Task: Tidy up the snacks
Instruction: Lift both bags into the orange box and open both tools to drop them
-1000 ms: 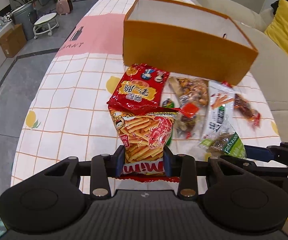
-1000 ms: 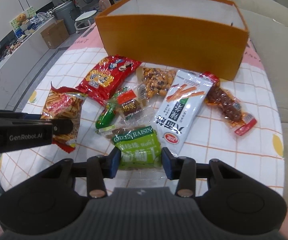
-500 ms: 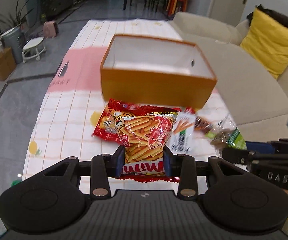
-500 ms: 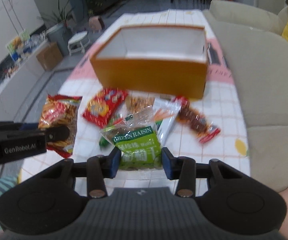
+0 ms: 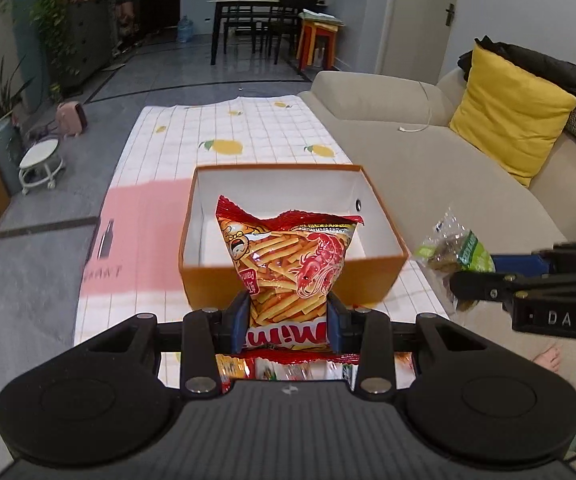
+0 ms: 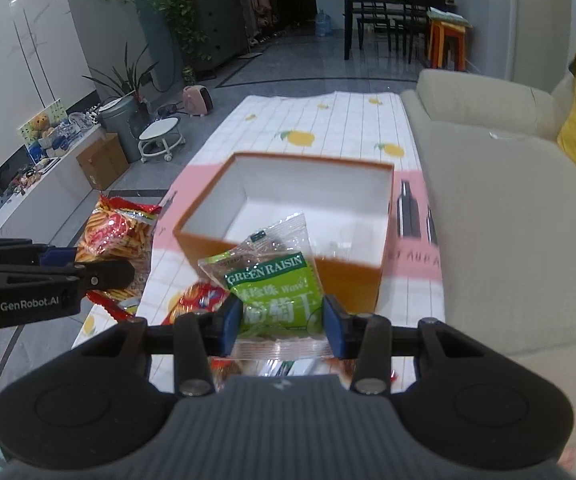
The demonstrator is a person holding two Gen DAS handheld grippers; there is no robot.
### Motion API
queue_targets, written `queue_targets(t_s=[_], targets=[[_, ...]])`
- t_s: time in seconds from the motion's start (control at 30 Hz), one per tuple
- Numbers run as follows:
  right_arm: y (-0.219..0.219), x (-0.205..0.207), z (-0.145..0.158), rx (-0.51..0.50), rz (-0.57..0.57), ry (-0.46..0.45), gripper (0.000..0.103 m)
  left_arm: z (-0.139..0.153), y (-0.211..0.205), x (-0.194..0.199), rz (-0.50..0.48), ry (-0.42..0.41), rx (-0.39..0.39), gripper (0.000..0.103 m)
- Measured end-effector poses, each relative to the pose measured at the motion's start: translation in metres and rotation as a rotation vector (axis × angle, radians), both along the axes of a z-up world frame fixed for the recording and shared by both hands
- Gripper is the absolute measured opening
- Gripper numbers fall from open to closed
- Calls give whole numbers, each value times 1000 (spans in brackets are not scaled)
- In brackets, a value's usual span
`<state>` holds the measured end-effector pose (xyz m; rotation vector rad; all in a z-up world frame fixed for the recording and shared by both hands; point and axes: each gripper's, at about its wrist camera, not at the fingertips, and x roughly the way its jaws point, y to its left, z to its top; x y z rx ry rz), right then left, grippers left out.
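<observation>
- Left gripper point(image 5: 288, 322): the blue pads pinch the lower band of the shrimp-stick bag point(image 5: 288, 264). The bag stands upright ahead of the fingers and is clear of the table.
- Right gripper point(image 6: 282, 326): the pads are pressed onto the bottom seam of the green raisin packet point(image 6: 274, 284). The packet leans slightly left of the tool axis.
- Directly below both tools: the remaining snacks point(image 6: 198, 300) lie on the checked tablecloth point(image 5: 248, 136). They are only partly visible under the fingers.
- Ahead of both tools: the orange box point(image 5: 216, 284) sits open-topped, and its white interior appears empty. Its near wall is lower than both held bags.
- Recommended procedure: advance each tool until its bag is fully past the near wall and above the box floor. Lower the bag, then spread the fingers.
- Release one bag at a time. The two grippers are near each other and both aim at the same opening, so contact between them is possible.
- Keep the grip firm during travel. Both bags are light and slick, and are likely to slip or swing.
- Beyond the box: more tablecloth, with a beige sofa point(image 5: 428, 152) to the right.
</observation>
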<state>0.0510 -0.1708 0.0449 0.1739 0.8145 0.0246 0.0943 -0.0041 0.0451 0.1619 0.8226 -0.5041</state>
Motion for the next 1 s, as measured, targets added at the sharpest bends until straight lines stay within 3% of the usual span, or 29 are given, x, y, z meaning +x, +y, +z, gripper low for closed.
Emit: queue_targets(t_s=[0.27,0.57,0.8,1.0], targets=[[-17,86,-7,-15,37,32,41,-12,-25,73,-26,36,36,43],[-29,179,-63,-38,73,180,41,-68,-49,155,-12,150,145,43],[-25,226,-120,-91,98,315,41,-119,-68,192,-5,222,311,43],[-20,244,-156,-179,107,391,41,-152,-86,204,-14,208,469,43]])
